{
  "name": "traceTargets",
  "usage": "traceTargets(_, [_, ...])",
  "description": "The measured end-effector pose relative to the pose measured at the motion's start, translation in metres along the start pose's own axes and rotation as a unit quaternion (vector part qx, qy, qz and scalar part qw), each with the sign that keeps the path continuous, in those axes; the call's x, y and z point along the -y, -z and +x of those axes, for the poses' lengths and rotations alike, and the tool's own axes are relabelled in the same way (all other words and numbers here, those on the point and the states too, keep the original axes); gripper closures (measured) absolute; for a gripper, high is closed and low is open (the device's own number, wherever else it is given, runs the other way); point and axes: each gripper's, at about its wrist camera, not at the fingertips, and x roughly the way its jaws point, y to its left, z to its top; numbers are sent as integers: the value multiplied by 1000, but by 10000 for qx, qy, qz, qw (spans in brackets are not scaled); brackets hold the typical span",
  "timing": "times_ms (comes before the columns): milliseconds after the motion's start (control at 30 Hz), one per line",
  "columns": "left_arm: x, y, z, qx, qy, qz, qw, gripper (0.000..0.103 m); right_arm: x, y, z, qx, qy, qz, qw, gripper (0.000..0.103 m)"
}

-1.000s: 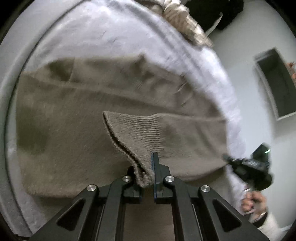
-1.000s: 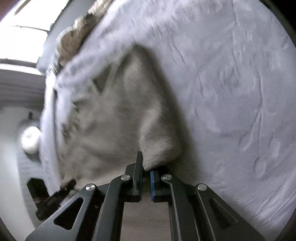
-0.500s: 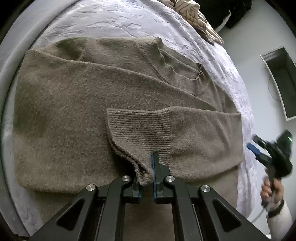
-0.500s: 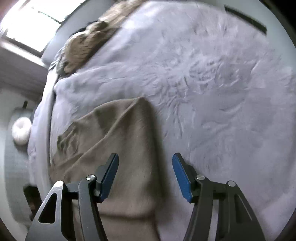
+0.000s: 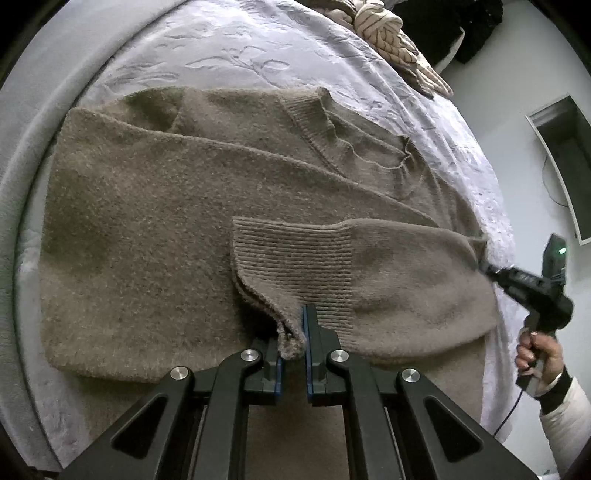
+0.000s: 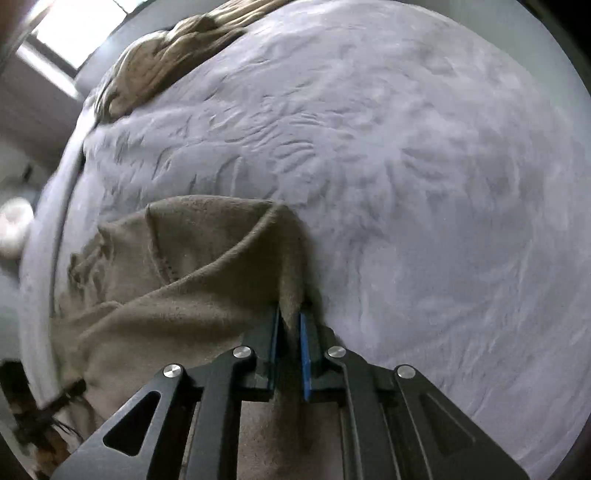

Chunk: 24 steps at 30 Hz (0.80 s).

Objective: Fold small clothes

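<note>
A taupe knit sweater is lying spread on a pale lavender bedspread, one sleeve folded across its body. The left gripper is clamping the ribbed cuff. The right gripper, its jaws having just been closing, is pinching the sweater's side edge. Doing this step well probably means lifting both grips together, keeping the fabric taut. The left wrist view is showing the whole garment, the neckline and the person's hand; the right wrist view is showing only the pinched edge and a beige bundle beyond.

Pale embossed bedspread, bright window
</note>
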Motion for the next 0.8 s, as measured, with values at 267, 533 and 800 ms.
traceTargets(267, [-10, 13, -30, 1, -549, 303, 9980, 95, -1, 29, -39, 169, 289, 146, 9993, 82])
traceTargets(533, [-7, 4, -66, 358, -698, 215, 9967, 95, -36, 61, -54, 83, -59, -413, 9991, 82])
traceTargets(800, [5, 2, -10, -64, -1290, 516, 9903, 95, -46, 77, -12, -409, 205, -761, 9960, 84])
